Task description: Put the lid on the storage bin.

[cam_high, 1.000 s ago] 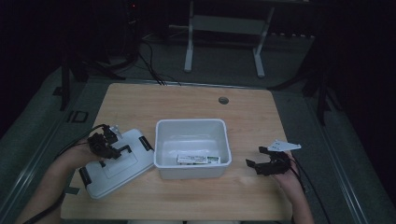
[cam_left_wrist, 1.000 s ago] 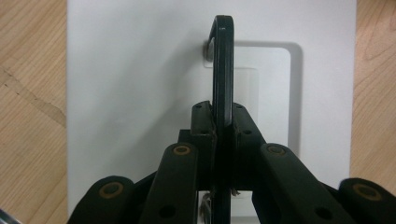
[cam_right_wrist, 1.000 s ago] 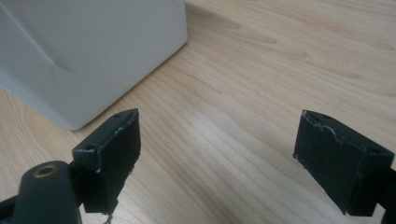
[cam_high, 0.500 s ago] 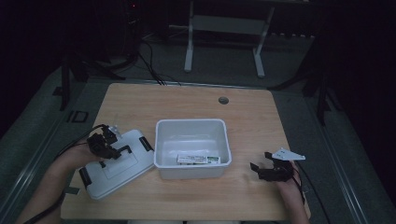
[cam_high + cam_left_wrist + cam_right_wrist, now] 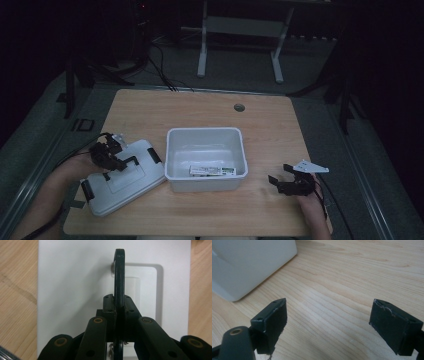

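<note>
Two grippers: I have one on each side of the bin.
Lid [image 5: 125, 177]: white, flat on the table, under my left gripper [image 5: 106, 154].
Left gripper: jaws pressed together on the lid's black latch [image 5: 119, 277].
Bin [image 5: 206, 157]: just beyond the lid, between both tools.
Right gripper [image 5: 290, 183]: jaws spread, holding nothing, low over bare table [image 5: 352, 272].

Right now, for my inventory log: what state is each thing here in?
Bin: uncovered, upright, a flat packet inside.
Lid: off, lying beside the bin.
Lid's black latch: clamped edge-on by the left gripper.
Right gripper: open, holding nothing, over bare table.
</note>
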